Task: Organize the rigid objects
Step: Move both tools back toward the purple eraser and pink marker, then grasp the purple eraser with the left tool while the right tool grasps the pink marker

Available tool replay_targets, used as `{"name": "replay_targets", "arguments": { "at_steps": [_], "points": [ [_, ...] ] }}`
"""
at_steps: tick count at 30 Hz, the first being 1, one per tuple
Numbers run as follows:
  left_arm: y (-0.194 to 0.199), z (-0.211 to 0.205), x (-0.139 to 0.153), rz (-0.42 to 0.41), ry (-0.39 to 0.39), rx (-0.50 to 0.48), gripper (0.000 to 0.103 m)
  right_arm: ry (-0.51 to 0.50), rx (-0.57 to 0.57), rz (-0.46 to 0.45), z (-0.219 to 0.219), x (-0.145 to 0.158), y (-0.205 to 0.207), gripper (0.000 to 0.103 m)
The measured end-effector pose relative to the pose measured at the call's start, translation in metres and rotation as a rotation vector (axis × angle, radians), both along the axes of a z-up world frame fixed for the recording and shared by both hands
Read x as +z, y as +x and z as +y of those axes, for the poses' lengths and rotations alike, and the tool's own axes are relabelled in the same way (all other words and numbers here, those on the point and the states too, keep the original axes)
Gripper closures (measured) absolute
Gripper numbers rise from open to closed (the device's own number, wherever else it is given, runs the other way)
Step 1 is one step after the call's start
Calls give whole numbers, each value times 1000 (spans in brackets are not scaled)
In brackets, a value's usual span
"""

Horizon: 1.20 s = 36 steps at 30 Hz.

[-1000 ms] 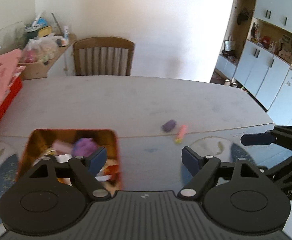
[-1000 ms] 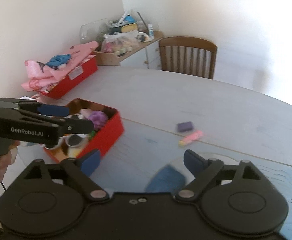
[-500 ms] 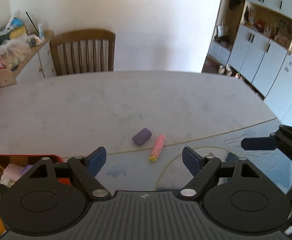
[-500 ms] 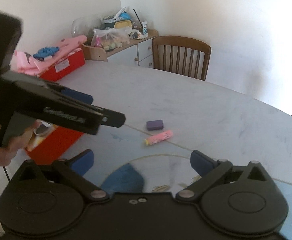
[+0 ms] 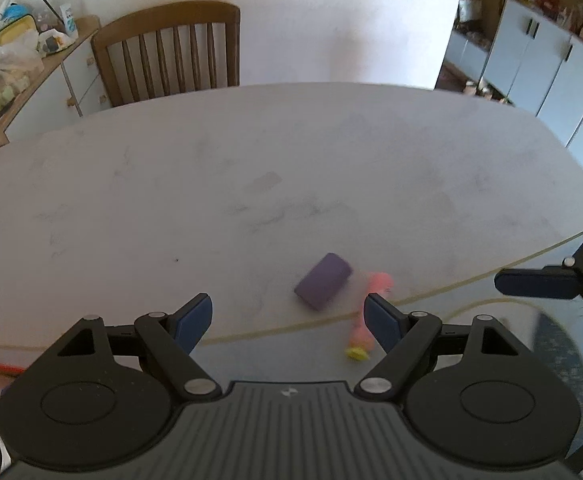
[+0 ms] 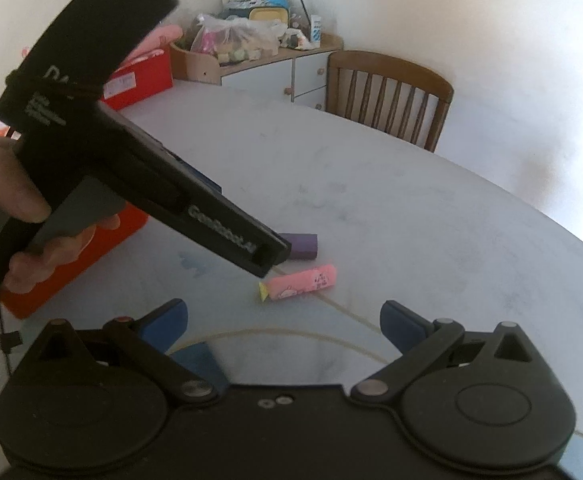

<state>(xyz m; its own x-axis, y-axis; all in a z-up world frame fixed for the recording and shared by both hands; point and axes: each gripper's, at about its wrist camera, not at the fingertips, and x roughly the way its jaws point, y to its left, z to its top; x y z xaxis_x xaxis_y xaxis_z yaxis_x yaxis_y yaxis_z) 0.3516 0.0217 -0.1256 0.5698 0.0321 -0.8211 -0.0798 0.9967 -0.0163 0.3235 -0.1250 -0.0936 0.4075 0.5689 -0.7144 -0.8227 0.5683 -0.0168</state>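
While both jaws stand spread and empty, we note the purple block [image 5: 322, 286] and pink tube [image 6: 299, 282] still loose on the desk [image 5: 251, 184], outside the red box [image 6: 71, 268].

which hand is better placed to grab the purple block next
Left, probably. The left gripper is open and the purple block lies just beyond its fingers. The right gripper, also open, faces the pink tube, and the block sits farther off, partly behind the left gripper's body.
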Motion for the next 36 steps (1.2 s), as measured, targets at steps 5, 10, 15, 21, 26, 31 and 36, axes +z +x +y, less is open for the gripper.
{"name": "replay_targets", "arguments": {
  "at_steps": [5, 10, 15, 21, 26, 31, 36],
  "points": [
    [10, -2, -12, 9, 22, -25, 20, -10, 25, 0, 11, -13, 13, 3],
    [15, -2, -18, 2, 31, -34, 20, -21, 59, -13, 20, -21, 21, 5],
    [19, -4, -21, -11, 32, -82, 23, -25, 89, -16, 26, -28, 27, 11],
    [23, -7, -22, -20, 22, -119, 46, -24, 96, 3, 29, -36, 33, 18],
    [25, -11, -21, -34, 21, -145, 70, -10, 98, 14, 28, -36, 35, 24],
    [24, -14, -20, -36, 27, -150, 82, -9, 90, 11, 24, -35, 35, 34],
    [23, -15, -20, -30, 23, -143, 83, -9, 75, 9, 21, -33, 36, 44]
  ]
}}
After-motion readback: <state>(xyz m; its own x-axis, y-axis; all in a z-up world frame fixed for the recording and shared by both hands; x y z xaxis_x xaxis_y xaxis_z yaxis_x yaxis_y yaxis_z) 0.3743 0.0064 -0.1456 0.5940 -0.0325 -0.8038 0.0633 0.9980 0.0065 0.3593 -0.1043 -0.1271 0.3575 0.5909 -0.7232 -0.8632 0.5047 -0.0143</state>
